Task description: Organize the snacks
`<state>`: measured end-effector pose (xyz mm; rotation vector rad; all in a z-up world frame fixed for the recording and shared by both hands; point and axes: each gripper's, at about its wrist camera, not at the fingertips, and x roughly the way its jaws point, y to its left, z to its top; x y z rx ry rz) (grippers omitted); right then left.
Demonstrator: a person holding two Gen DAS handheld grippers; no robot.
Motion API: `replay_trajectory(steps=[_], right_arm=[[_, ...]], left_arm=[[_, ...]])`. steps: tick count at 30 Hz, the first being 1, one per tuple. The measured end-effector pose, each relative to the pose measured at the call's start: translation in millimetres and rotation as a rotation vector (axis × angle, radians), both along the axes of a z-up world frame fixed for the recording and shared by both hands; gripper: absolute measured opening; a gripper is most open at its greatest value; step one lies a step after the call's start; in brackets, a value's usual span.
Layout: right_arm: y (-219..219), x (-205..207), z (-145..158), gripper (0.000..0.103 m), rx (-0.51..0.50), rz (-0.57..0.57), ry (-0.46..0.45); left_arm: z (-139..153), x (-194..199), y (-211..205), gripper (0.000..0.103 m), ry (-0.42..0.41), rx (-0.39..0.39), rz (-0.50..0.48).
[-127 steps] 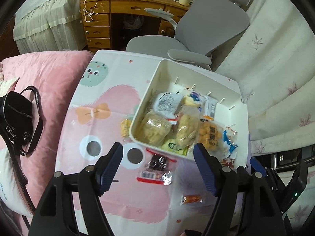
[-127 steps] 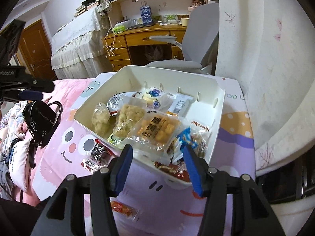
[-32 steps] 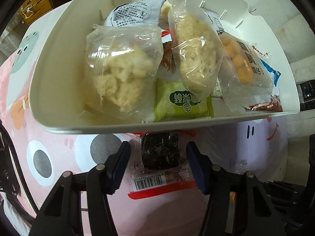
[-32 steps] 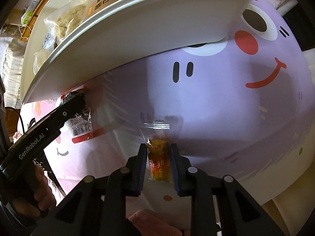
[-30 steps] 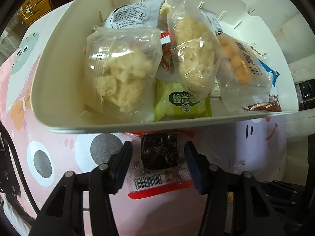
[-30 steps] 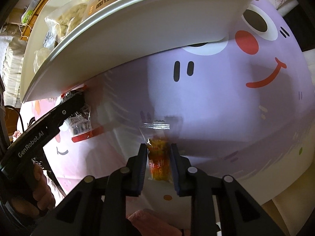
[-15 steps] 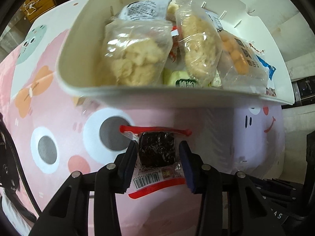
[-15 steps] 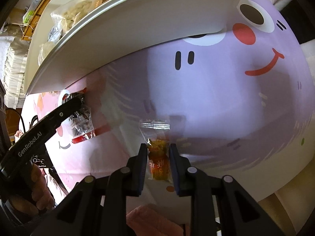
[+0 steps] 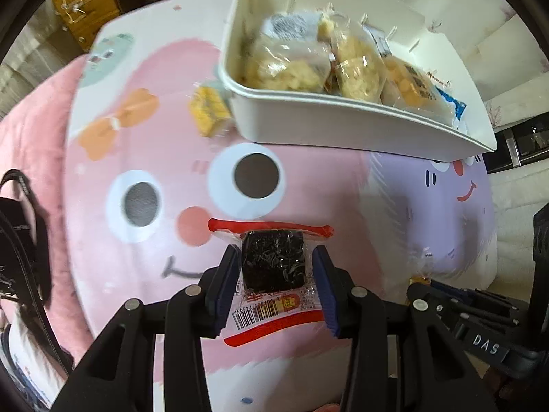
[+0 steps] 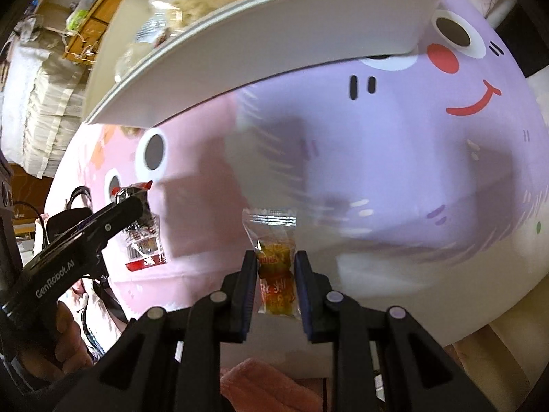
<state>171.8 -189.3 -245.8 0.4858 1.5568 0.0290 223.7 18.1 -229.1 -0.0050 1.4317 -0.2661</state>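
My left gripper [image 9: 274, 261] is shut on a clear packet holding a black seaweed-like block [image 9: 272, 264], with a red edge and a barcode, lifted off the cartoon tablecloth [image 9: 171, 158]. My right gripper [image 10: 276, 259] is shut on a small clear packet of orange-yellow snack [image 10: 276, 267], also raised above the cloth. The white bin [image 9: 343, 125] sits beyond both, filled with several bagged snacks. In the right wrist view the bin's wall [image 10: 274, 44] looms overhead, and the left gripper [image 10: 132, 206] with its packet shows at the left.
A yellow wrapped snack [image 9: 209, 111] lies on the cloth against the bin's left corner. A black bag [image 9: 20, 257] rests on pink bedding at the left. A wooden desk [image 9: 92, 10] stands behind. A person's hand [image 10: 65, 329] holds the left gripper's handle.
The left gripper closed on the black snack packet and lifted it back from under the bin's rim. The right gripper, shut on the orange packet throughout, rose slightly off the cloth.
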Motion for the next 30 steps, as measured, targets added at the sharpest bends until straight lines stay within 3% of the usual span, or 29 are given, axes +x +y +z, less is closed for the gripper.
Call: replay_trajectory(steps=[10, 26, 28, 30], right_arm=[[1.8, -9.0, 57.0, 0.022, -0.023, -0.005, -0.156], [-50.2, 44.9, 117.8, 0.022, -0.097, 0.004, -0.297], [-61.8, 55.6, 119.7, 0.022, -0.105, 0.010, -0.308], [-74.2, 63.7, 123.7, 0.022, -0.100, 0.004, -0.327]], left_arm=[[59.1, -11.3, 42.7, 0.042, -0.075, -0.021, -0.011], [129.9, 10.6, 17.0, 0.042, -0.169, -0.061, -0.071], [134.6, 19.3, 10.3, 0.030, -0.180, -0.048, -0.068], [137.7, 28.3, 5.0, 0.030, -0.184, -0.055, -0.056]])
